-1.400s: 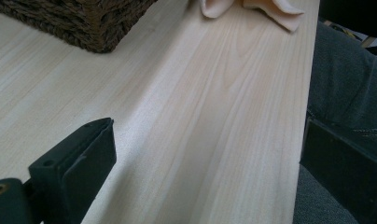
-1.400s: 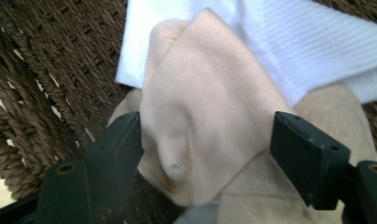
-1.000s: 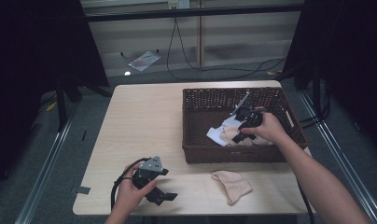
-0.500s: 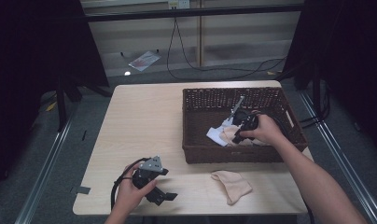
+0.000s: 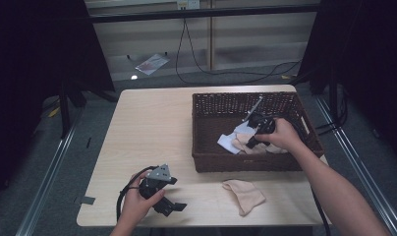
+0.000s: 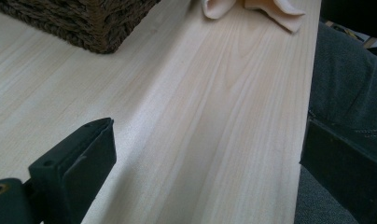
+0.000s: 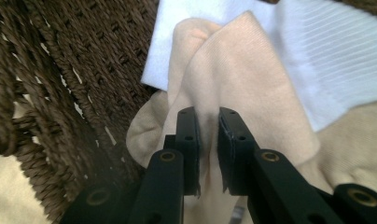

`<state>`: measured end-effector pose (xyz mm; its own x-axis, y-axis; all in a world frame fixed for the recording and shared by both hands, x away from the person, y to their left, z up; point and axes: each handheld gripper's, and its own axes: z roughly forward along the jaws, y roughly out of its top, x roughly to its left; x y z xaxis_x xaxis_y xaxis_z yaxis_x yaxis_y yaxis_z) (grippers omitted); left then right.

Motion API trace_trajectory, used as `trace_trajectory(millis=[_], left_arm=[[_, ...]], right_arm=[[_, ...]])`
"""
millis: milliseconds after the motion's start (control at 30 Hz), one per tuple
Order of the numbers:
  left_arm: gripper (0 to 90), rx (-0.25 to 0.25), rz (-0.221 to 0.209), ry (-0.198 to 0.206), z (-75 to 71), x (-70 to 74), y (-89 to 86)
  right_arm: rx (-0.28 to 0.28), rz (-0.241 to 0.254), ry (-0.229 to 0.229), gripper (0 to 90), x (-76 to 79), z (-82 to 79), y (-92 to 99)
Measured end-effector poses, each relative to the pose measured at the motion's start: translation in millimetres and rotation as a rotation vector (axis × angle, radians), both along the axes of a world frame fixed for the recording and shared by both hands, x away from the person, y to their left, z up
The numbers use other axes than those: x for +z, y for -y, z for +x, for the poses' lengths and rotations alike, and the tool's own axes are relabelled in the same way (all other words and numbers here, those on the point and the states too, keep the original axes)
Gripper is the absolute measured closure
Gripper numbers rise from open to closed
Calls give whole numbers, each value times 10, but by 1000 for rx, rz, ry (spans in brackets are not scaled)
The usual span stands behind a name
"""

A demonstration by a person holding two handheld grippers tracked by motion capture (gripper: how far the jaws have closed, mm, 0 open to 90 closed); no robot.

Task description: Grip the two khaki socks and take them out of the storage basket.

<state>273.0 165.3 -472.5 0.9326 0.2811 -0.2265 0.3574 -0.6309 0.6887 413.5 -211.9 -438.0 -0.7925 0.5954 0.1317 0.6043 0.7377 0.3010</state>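
Jaws of the right gripper (image 7: 207, 144) have now closed on a fold of the beige sock (image 7: 233, 93) inside the wicker basket (image 5: 206, 147), so lifting seems next. Left gripper (image 5: 162, 194) rests open on the bench (image 5: 147, 128).

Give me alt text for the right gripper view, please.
The right gripper pinches a fold of a beige sock between nearly closed jaws inside the brown wicker basket. A white sock lies under the beige one.
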Motion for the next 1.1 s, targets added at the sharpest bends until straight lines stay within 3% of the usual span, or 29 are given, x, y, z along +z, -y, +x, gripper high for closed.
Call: trace_trajectory(millis=[467,1100], left_arm=[[31,-3,2,2,0,-8,9],[31,-4,-2,1,-3,-6,13]], right_arm=[[-22,48,-7,799,375,-73,159],[27,73,15,799,922,-233,207]])
